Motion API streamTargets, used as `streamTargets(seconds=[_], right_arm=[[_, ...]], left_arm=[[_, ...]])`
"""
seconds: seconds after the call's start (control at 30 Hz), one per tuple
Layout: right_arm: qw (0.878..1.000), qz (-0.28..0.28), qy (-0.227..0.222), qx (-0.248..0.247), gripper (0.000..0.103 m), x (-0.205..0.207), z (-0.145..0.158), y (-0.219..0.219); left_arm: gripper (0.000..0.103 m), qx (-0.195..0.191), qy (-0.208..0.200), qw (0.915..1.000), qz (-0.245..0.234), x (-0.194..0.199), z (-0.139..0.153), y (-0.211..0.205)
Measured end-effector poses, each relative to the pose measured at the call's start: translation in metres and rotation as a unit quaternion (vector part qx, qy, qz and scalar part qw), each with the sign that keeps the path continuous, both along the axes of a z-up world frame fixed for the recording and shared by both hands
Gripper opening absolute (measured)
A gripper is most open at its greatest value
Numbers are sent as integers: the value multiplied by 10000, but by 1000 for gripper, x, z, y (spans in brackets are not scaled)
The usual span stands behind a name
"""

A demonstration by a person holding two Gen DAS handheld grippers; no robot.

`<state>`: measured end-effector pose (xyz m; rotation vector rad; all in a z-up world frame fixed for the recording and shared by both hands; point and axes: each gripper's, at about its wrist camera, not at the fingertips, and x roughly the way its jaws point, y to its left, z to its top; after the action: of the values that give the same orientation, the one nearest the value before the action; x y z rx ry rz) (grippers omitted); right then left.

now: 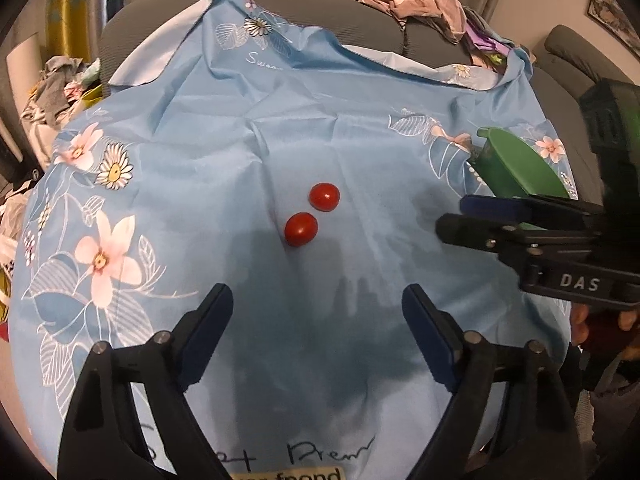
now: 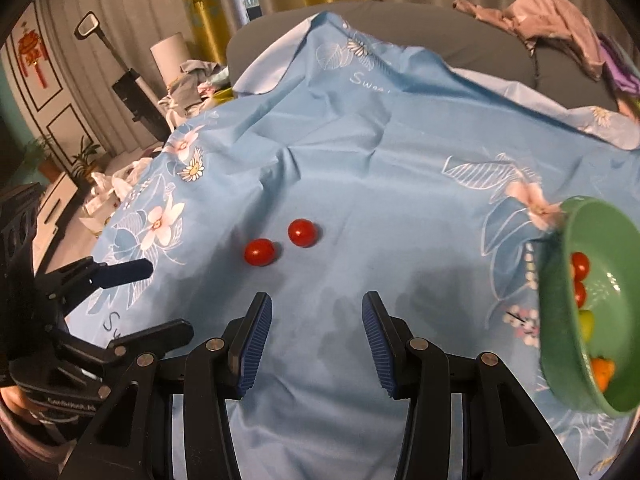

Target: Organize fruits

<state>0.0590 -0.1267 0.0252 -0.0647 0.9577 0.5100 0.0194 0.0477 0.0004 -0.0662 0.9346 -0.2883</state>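
Note:
Two red cherry tomatoes lie side by side on the blue floral cloth: the near tomato (image 1: 301, 229) (image 2: 259, 252) and the far tomato (image 1: 324, 197) (image 2: 301, 233). A green bowl (image 1: 516, 164) (image 2: 560, 300) stands at the right and holds several small fruits, red, green and orange. My left gripper (image 1: 318, 320) is open and empty, short of the tomatoes; it also shows at the left of the right wrist view (image 2: 160, 300). My right gripper (image 2: 317, 328) is open and empty, near the bowl; it also shows at the right of the left wrist view (image 1: 450, 218).
The blue floral cloth (image 1: 280, 112) covers a grey sofa (image 2: 400, 28). Crumpled clothes (image 1: 420, 4) lie on the sofa back at the right. More clothes and clutter (image 2: 192, 80) pile up at the left, past the cloth's edge.

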Motion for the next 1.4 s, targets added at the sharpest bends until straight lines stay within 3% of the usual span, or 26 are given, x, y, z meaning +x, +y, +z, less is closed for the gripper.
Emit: streamTargets(seconds=[0.13,0.4,0.57,0.67,0.93,1.27,1.33,1.4], right_arm=[[9999,-19,120,23,48,10,-7,1],[9990,88,349,260,48,30,-19,3],[9980,175,491,346,48,52,-27,10],[9970,244,614,408,48,64,-32,15],[9922,734,828,579,48,89,-45,32],[9904,1188,678,216,47,101,-60,59],[9912,1176,595,92,33,99,-60,59],[9921,1138,519,29,28,97,-60,55]], left_arm=[[81,11,-45,9999,-129,8,-1,-3],[62,406,-94,9978,-521,34,-9,-13],[57,668,-16,9949,-759,54,-15,-21],[43,645,69,9933,-955,62,-17,-24],[43,988,365,9883,-1108,81,-34,-32],[42,1419,433,9811,-1246,86,-38,-38],[37,1433,448,9810,-1230,88,-38,-36],[34,1400,469,9813,-1236,90,-38,-35]])
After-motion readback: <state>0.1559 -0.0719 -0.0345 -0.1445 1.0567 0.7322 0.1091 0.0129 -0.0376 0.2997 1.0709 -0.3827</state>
